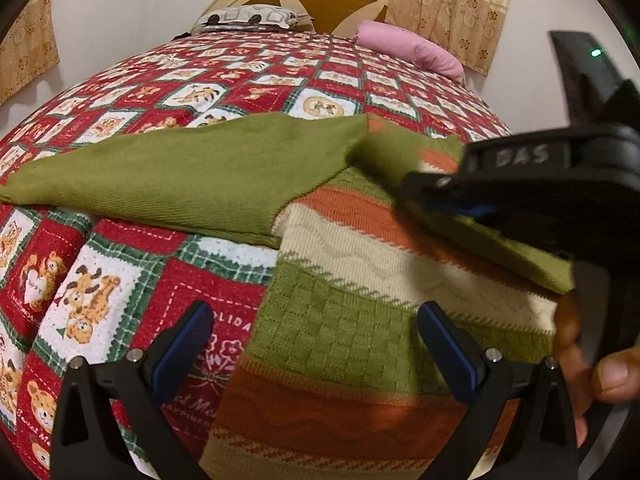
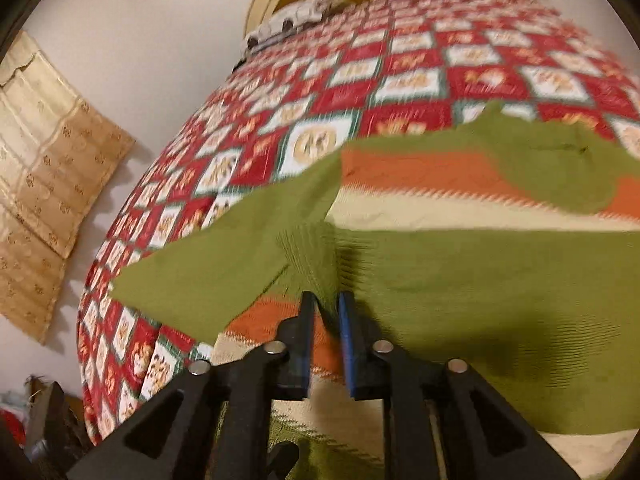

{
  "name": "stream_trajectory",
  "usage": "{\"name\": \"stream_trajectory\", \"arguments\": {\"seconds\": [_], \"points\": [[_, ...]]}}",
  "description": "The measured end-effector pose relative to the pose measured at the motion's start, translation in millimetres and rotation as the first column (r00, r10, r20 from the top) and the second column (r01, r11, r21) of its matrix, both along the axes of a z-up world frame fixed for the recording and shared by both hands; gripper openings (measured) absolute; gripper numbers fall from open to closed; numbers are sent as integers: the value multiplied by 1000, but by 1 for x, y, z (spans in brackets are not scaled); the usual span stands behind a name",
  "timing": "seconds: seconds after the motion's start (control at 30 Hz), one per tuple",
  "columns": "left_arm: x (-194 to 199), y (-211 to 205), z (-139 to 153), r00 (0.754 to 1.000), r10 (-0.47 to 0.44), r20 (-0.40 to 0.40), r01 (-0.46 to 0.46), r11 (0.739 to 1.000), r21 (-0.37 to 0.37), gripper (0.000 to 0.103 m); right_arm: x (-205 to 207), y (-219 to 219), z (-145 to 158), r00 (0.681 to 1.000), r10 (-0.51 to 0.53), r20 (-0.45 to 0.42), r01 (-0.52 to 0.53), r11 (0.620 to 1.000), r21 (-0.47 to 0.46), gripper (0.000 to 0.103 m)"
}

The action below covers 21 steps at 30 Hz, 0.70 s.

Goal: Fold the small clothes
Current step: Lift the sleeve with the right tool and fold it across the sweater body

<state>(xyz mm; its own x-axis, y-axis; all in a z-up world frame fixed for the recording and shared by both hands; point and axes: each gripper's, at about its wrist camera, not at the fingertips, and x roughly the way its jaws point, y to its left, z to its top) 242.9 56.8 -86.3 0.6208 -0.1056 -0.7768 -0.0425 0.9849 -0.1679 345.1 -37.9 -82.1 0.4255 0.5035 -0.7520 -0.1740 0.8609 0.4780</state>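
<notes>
One sweater (image 1: 360,312) sleeve (image 1: 160,176) stretches leftward; left tongs (image 1: 316,344) released, right tongs (image 2: 325,320) pinching cuff.

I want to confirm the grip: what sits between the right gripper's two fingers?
A ribbed green sleeve cuff of the striped sweater, between the right gripper fingers, right wrist view.

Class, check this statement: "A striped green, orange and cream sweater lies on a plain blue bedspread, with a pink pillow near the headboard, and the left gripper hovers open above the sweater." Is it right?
One detail is wrong: the bedspread is not plain blue but a red, white and green patchwork with teddy bears, as the left wrist view shows. The sweater, pink pillow and open left gripper are as stated.
</notes>
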Motion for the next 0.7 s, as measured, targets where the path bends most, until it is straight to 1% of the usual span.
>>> {"name": "stream_trajectory", "arguments": {"seconds": [0.03, 0.07, 0.1, 0.13, 0.17, 0.23, 0.27, 0.3, 0.37, 0.4, 0.43, 0.47, 0.5, 0.53, 0.57, 0.63, 0.7], "points": [[0, 0, 0, 1000, 0, 0, 0, 1000, -1, 103, 1, -1, -3, 1000, 14, -21, -13, 999, 47, 19], [0, 0, 0, 1000, 0, 0, 0, 1000, 0, 103, 0, -5, -6, 998, 16, -52, -10, 992, 123, 19], [0, 0, 0, 1000, 0, 0, 0, 1000, 0, 103, -1, -10, -5, 998, 9, -62, 2, 986, 166, 19], [0, 0, 0, 1000, 0, 0, 0, 1000, 1, 103, -5, -16, -1, 998, -2, -55, 13, 979, 204, 19], [1, 1, 0, 1000, 0, -1, 0, 1000, 2, 103, -10, -22, 5, 999, -17, -32, 24, 976, 216, 19], [1, 0, 0, 1000, 0, -2, 0, 1000, 4, 103, -25, -39, 21, 997, -74, 39, 67, 987, 147, 19], [2, 0, 0, 1000, 0, -2, 0, 1000, 3, 103, -36, -52, 29, 990, -109, 85, 102, 992, 80, 19], [1, 0, 0, 1000, 0, -1, 0, 1000, 1, 103, -47, -66, 35, 983, -141, 122, 141, 990, 11, 19], [2, 0, 0, 1000, 0, 0, 0, 1000, -3, 103, -65, -95, 43, 961, -209, 180, 228, 969, -95, 19], [1, -1, 0, 1000, 0, 0, 0, 1000, -4, 103, -76, -114, 47, 943, -257, 213, 293, 942, -161, 19], [1, -1, 0, 1000, 0, -1, 0, 1000, -3, 103, -87, -135, 50, 921, -301, 247, 357, 906, -227, 19], [2, -1, 0, 1000, -1, -2, 1, 1000, 0, 103, -91, -149, 50, 909, -323, 264, 392, 877, -277, 19], [1, -1, 0, 1000, -2, -3, 2, 1000, 5, 103, -97, -165, 49, 895, -346, 280, 430, 836, -340, 19], [2, -2, -1, 1000, -3, -5, 3, 1000, 12, 103, -102, -179, 45, 889, -360, 285, 450, 805, -386, 19], [2, -3, -1, 1000, -3, -7, 3, 1000, 19, 103, -104, -190, 41, 892, -363, 271, 447, 797, -405, 19], [2, -6, 0, 1000, -8, -14, 8, 999, 36, 103, -105, -206, 20, 909, -366, 198, 416, 787, -456, 19], [1, -8, 3, 999, -25, -21, 26, 999, 45, 103, -111, -216, 3, 912, -372, 173, 409, 793, -453, 17]]}}
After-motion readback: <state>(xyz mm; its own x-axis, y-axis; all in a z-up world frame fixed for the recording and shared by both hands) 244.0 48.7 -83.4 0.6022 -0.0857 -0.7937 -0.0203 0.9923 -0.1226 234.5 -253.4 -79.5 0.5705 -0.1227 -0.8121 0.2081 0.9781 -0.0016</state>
